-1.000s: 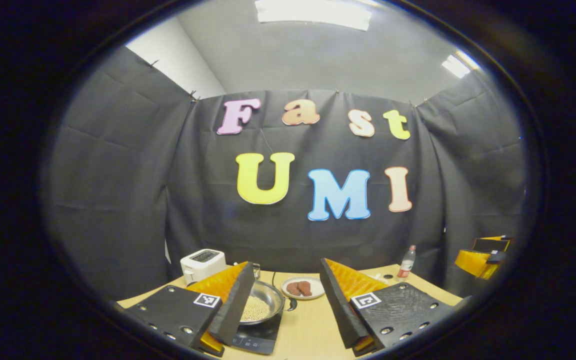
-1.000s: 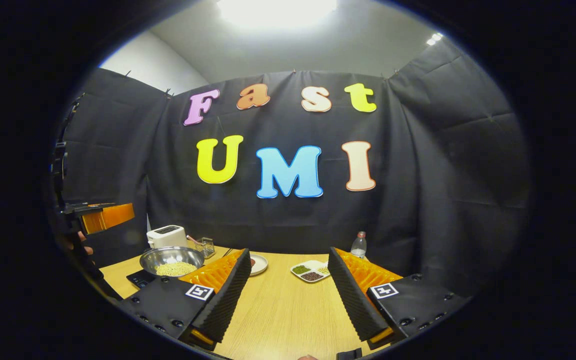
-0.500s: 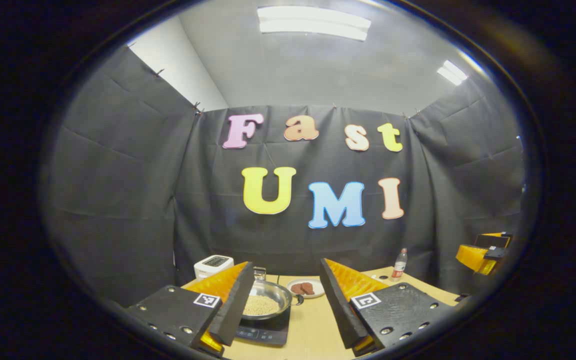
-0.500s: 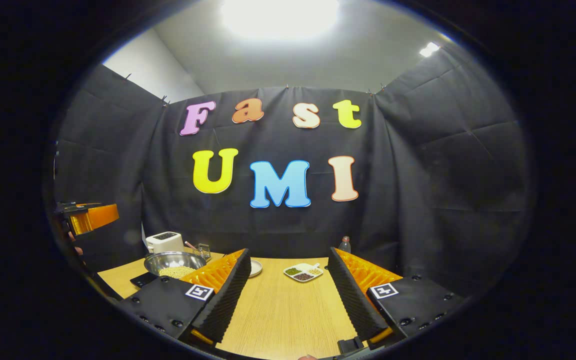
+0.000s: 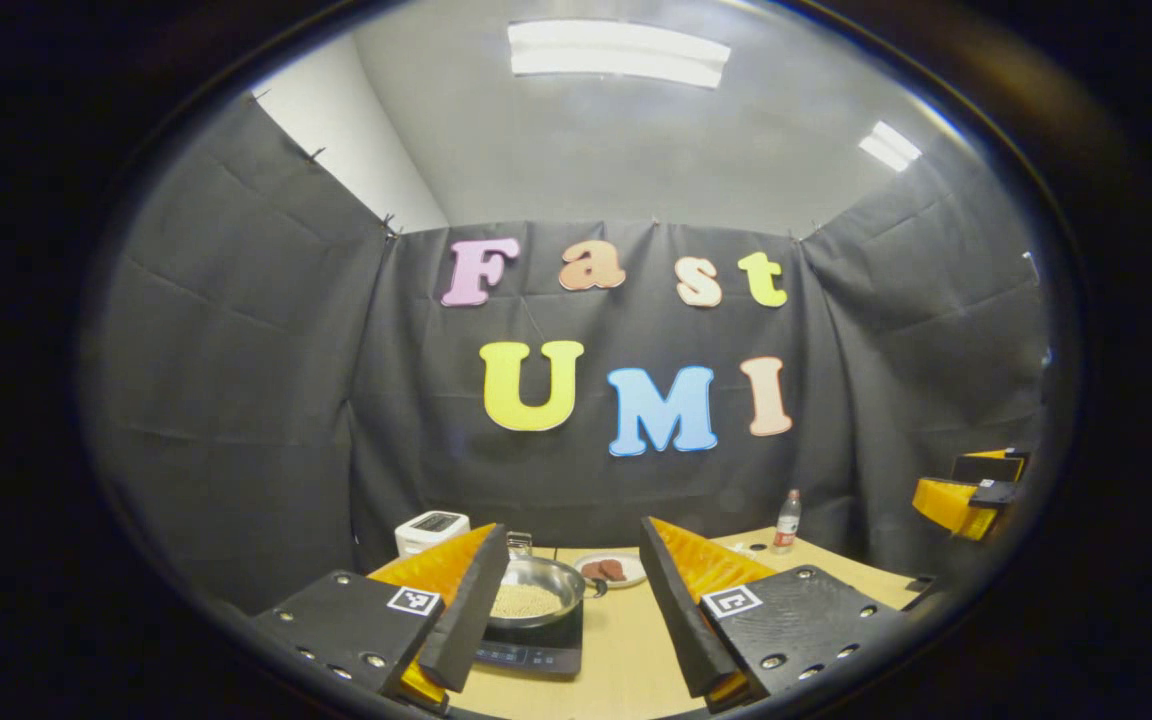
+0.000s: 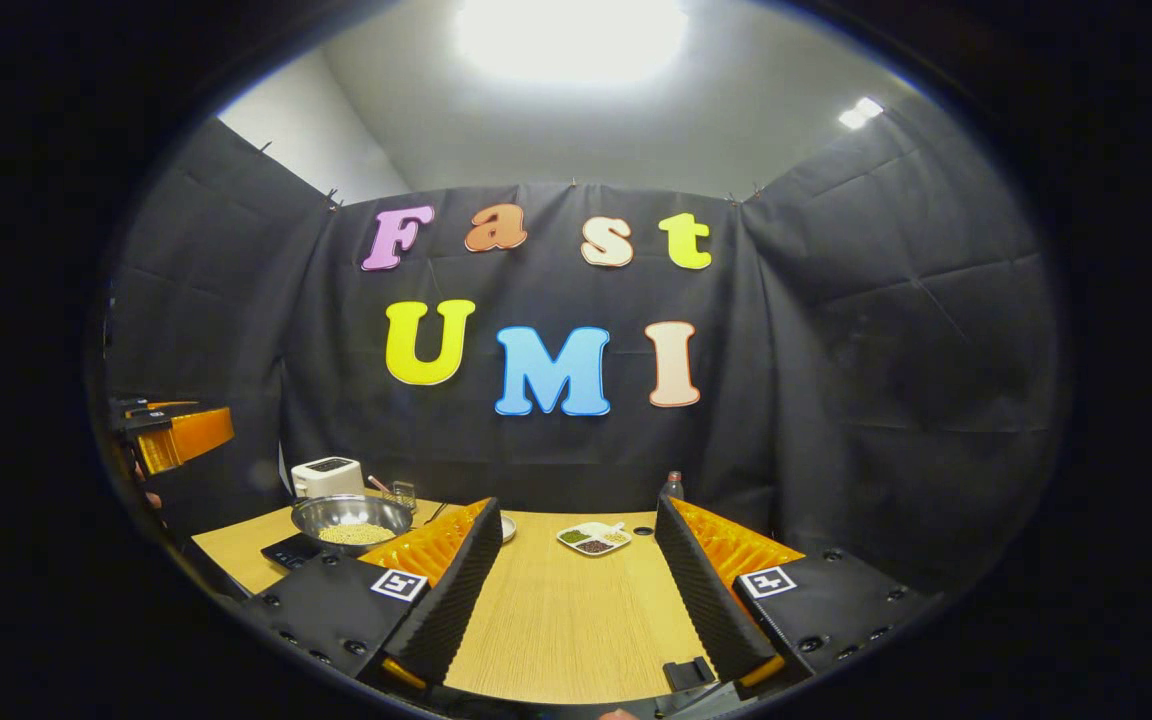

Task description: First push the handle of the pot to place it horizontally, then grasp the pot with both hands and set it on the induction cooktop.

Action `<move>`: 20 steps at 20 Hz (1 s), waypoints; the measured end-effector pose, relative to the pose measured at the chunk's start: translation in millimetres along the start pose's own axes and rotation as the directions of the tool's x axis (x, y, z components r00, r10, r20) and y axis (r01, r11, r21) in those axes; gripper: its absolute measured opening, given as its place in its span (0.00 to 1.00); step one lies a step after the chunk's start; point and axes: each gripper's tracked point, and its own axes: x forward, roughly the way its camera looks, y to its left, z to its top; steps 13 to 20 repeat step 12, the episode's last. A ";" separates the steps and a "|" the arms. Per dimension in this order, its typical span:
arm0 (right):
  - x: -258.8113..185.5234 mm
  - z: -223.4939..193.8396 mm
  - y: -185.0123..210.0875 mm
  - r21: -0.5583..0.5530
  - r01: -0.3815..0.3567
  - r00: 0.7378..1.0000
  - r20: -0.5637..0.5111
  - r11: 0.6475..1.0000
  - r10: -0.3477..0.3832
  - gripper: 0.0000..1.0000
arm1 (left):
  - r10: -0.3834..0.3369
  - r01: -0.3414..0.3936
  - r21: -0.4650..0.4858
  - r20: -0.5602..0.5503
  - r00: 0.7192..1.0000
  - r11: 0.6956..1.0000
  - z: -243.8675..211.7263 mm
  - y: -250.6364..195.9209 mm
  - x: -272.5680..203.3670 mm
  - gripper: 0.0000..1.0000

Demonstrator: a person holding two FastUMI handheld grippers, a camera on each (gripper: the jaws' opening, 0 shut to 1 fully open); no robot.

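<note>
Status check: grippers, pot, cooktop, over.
Both hand-held grippers, left and right, open, holding nothing. Pot of beans sits on induction cooktop. Nothing between grippers and pot.

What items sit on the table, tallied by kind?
Pot: 1
Induction cooktop: 1
Toaster: 1
Bottle: 1
Round plate: 1
Divided dish: 1
Small glass: 1
Total: 7

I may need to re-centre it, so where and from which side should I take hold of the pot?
Grip the pot by its thin rim at opposite sides: left claw from the left, right claw beside the short handle on the right. It is wide, shallow and full of beans, so a two-sided hold should keep it level.
</note>
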 end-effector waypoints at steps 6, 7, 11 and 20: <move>-7.5 6.1 -1.2 -0.006 0.014 1.000 0.009 1.000 -0.014 0.97 | -0.008 0.008 -0.011 0.009 1.000 1.000 2.8 -1.0 0.5 0.77; -7.8 6.8 -2.0 -0.007 0.016 1.000 0.012 1.000 -0.016 0.97 | -0.010 0.010 -0.009 0.012 1.000 1.000 3.1 -1.9 2.5 0.80; -8.5 7.2 -6.6 0.001 0.033 0.999 0.011 0.999 -0.033 0.97 | -0.014 0.014 -0.002 0.022 1.000 1.000 4.8 -2.0 4.6 0.77; -9.1 7.5 -6.8 0.004 0.037 0.999 0.012 0.999 -0.037 0.97 | -0.017 0.017 0.003 0.024 1.000 1.000 5.2 -2.0 4.4 0.80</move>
